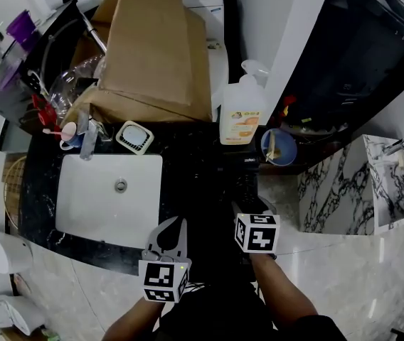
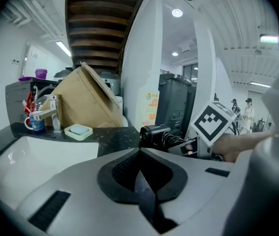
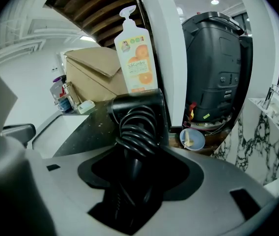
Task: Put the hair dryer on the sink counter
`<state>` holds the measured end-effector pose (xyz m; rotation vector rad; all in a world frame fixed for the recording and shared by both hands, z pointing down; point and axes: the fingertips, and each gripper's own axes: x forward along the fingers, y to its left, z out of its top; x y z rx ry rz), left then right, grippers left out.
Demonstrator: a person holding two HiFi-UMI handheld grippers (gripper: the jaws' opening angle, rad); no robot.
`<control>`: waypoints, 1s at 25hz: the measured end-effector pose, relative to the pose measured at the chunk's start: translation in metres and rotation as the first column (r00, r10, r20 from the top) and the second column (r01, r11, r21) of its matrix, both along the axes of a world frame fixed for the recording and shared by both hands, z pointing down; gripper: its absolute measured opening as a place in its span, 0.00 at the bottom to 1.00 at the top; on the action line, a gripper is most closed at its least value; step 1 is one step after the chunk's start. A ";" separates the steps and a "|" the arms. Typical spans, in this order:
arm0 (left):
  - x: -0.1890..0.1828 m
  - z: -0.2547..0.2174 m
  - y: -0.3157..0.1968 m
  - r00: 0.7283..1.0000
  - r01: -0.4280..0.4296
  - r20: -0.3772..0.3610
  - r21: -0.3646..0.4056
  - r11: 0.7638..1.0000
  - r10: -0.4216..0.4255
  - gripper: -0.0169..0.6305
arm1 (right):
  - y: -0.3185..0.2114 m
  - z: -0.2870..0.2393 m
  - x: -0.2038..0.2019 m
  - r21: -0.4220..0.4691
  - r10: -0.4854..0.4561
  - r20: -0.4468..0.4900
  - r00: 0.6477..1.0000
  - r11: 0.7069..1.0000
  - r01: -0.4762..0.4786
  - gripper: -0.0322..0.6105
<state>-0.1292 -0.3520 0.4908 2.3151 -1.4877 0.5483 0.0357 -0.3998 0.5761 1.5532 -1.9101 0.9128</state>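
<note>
The right gripper (image 3: pixel 136 157) is clamped on the handle of the black hair dryer (image 3: pixel 134 112), and its jaws stand wide because the handle is thick with the coiled cord wound round it. Holding it by the handle keeps the barrel level and pointing forward, which suits laying it down flat. The dryer is low over the right end of the black speckled stone sink counter (image 1: pixel 188 155), between the white rectangular basin (image 1: pixel 81 190) and the counter's right edge. It is just in front of the clear pump bottle with an orange label (image 1: pixel 242 116). Whether it already rests on the stone I cannot tell.

The left gripper (image 1: pixel 176 226) has its jaws together and holds nothing. It hangs at the counter's near edge, seemingly kept out of the way.

A brown cardboard box (image 1: pixel 152 55) fills the back of the counter. A cream soap dish (image 1: pixel 134 137) and a chrome tap (image 1: pixel 88 137) sit along the basin's far edge. A blue bowl (image 1: pixel 279 148) lies past the right end, below a black bin (image 3: pixel 218 68). The floor is pale marble.
</note>
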 end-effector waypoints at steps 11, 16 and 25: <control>-0.010 -0.025 0.033 1.000 0.004 -0.010 0.058 0.998 -0.003 0.04 | 0.017 -0.005 0.001 0.039 -0.013 -0.007 1.000 0.999 0.013 0.53; -0.011 -0.036 0.062 1.000 -0.006 -0.030 0.081 0.997 0.008 0.04 | 0.054 -0.038 0.005 0.142 0.008 -0.008 1.000 0.990 -0.007 0.53; -0.016 -0.047 0.153 0.998 -0.052 -0.032 0.121 0.991 0.057 0.04 | 0.160 -0.102 -0.030 0.320 -0.022 0.016 1.000 0.947 0.016 0.42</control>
